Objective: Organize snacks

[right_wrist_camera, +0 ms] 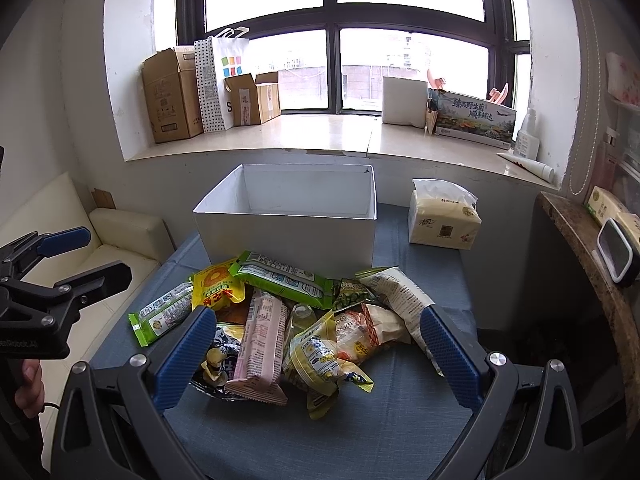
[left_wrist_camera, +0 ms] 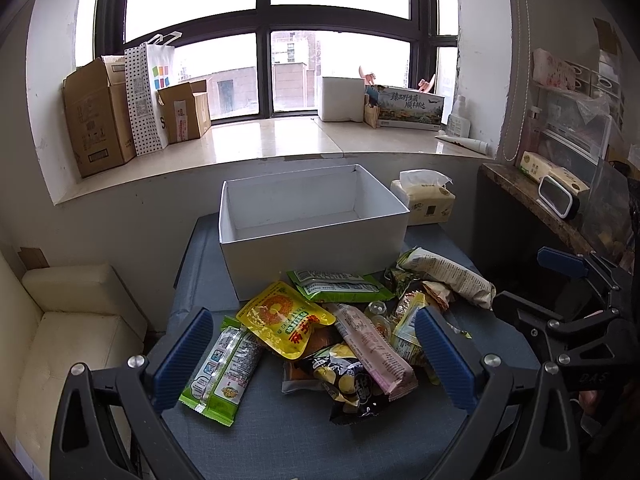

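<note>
Left wrist view: the left claw [left_wrist_camera: 312,360] is spread wide and holds nothing; it hangs low over the near edge of the snack pile.
Right wrist view: the right claw [right_wrist_camera: 316,356] is likewise spread and bare, poised over the near right part of the same pile.
Key relation: the pink bar [left_wrist_camera: 374,350] lies straight ahead between the left claw's fingers, its long axis running near-right to far-left; in the right wrist view the same bar [right_wrist_camera: 260,348] sits toward that claw's left finger, long axis near to far. Judged from this, either claw could take it; the right one would close across its width most squarely.
Pile on counter [right_wrist_camera: 360,440]: about ten packets, overlapping, so the count is a judgement.
Green packets: two, one long one [left_wrist_camera: 220,372] at near left, one flat one [left_wrist_camera: 340,285] touching the box front.
Yellow pouch [left_wrist_camera: 286,322]: one, between the two green ones.
Black-and-yellow bag [left_wrist_camera: 346,386]: one, nearest, partly under the pink bar.
Pale long bag [left_wrist_camera: 448,276]: one, far right of the pile.
White box [left_wrist_camera: 312,248]: one, open and empty, just beyond the pile.
Tissue pack [right_wrist_camera: 442,220]: one, right of the box, apart from the snacks.
</note>
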{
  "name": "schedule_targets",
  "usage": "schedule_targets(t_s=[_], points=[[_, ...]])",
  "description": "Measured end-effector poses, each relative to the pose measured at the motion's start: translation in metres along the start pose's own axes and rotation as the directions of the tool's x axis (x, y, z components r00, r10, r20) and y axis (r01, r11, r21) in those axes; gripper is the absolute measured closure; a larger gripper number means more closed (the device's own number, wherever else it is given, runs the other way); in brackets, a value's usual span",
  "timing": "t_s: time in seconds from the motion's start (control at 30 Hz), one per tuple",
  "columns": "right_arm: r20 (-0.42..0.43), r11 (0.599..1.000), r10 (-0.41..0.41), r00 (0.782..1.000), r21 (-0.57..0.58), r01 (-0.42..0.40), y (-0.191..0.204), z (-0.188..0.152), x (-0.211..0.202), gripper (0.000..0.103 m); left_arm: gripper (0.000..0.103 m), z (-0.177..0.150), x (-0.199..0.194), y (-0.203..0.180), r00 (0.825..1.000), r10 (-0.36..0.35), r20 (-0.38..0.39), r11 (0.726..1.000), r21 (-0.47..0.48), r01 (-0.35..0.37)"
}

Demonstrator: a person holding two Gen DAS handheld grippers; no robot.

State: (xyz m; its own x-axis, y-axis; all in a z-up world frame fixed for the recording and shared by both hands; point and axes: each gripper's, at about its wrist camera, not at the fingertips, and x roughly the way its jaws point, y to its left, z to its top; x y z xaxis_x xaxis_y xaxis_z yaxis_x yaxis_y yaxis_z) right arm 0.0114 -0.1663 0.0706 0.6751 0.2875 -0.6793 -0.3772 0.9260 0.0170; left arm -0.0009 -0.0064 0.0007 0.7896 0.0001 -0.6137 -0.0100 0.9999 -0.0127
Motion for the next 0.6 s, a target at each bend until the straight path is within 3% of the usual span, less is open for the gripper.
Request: schedule_targets(t_s=[0.4,0.6], points=[[-0.021,1.0,0.014,1.0,0.008,-0.014,-0.004,-0.004,0.008,0.0,0.0,0.0,0.002,-0.001,1.0,-0.001,-0.003,1.0,0.006,0.001],[-0.04,1.0,-0.025,0.999,-0.005,0.025,-0.03,-0.009,0.031,0.0,0.0,-0.002,0.004,-0.001,1.0,-0.006,-0.007,1.0,0.008,0.006]])
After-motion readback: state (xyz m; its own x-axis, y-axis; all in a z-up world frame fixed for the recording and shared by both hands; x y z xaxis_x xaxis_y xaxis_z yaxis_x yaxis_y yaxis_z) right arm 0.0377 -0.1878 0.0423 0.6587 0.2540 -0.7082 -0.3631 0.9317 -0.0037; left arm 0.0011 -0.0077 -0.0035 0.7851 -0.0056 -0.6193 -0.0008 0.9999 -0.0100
